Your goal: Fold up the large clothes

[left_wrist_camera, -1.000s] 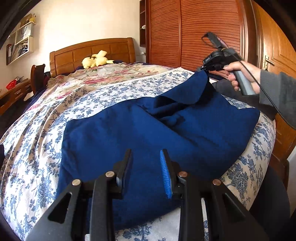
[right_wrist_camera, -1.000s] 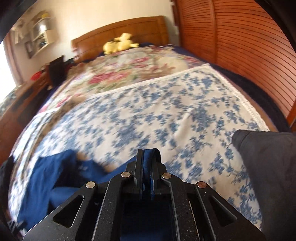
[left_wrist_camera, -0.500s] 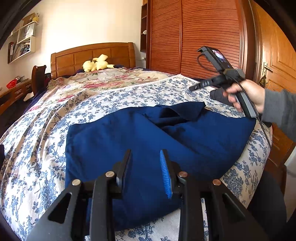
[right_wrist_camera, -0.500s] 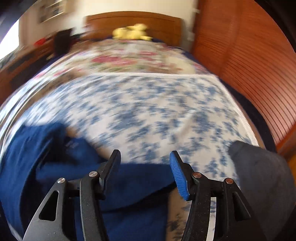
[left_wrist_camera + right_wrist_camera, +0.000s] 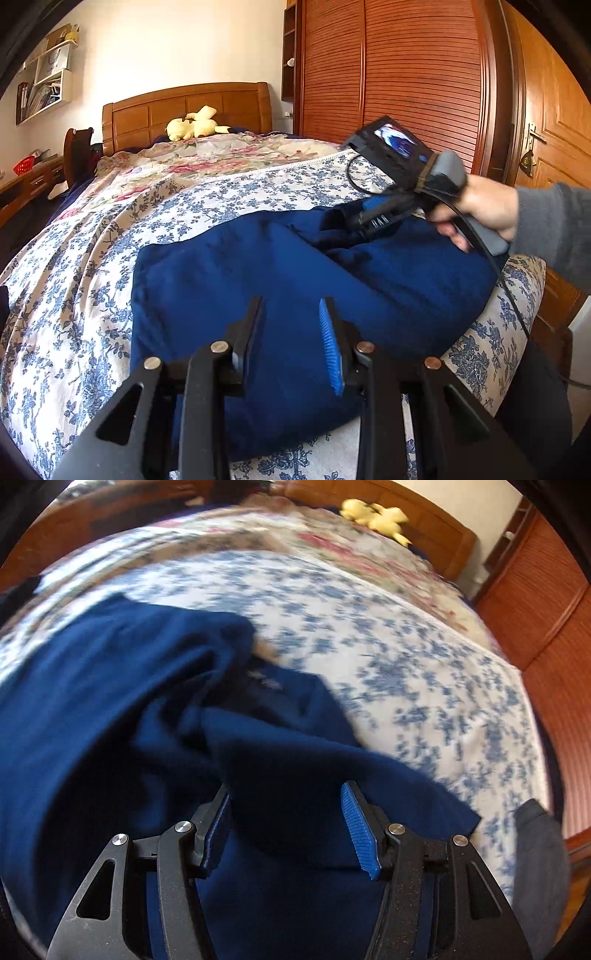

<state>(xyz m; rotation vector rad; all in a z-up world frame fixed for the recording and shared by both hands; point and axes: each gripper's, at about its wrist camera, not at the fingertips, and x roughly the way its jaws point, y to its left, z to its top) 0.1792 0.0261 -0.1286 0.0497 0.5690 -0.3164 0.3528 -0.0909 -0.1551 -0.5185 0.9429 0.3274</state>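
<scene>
A large dark blue garment (image 5: 258,288) lies roughly folded on the floral bed sheet (image 5: 110,240), with a loose flap and wrinkles at its far right. My left gripper (image 5: 291,332) hovers over the garment's near edge, jaws apart and nothing between them. A person's hand (image 5: 480,210) tilts my right gripper (image 5: 351,218) down onto that far flap. In the right wrist view the right gripper (image 5: 288,812) is open. A fold of the blue garment (image 5: 110,701) lies under and between its fingers, and the pads do not press it.
A yellow plush toy (image 5: 195,127) lies by the wooden headboard (image 5: 184,107). Slatted wardrobe doors (image 5: 406,74) and a wooden door (image 5: 554,129) stand to the right of the bed. A dark grey cloth (image 5: 535,849) sits at the bed's right edge. A desk (image 5: 29,181) stands at left.
The right gripper opened and let go of the raised corner of the blue garment, which dropped onto the bed. The gripper then rolled and came down over the flap. The left gripper stayed still.
</scene>
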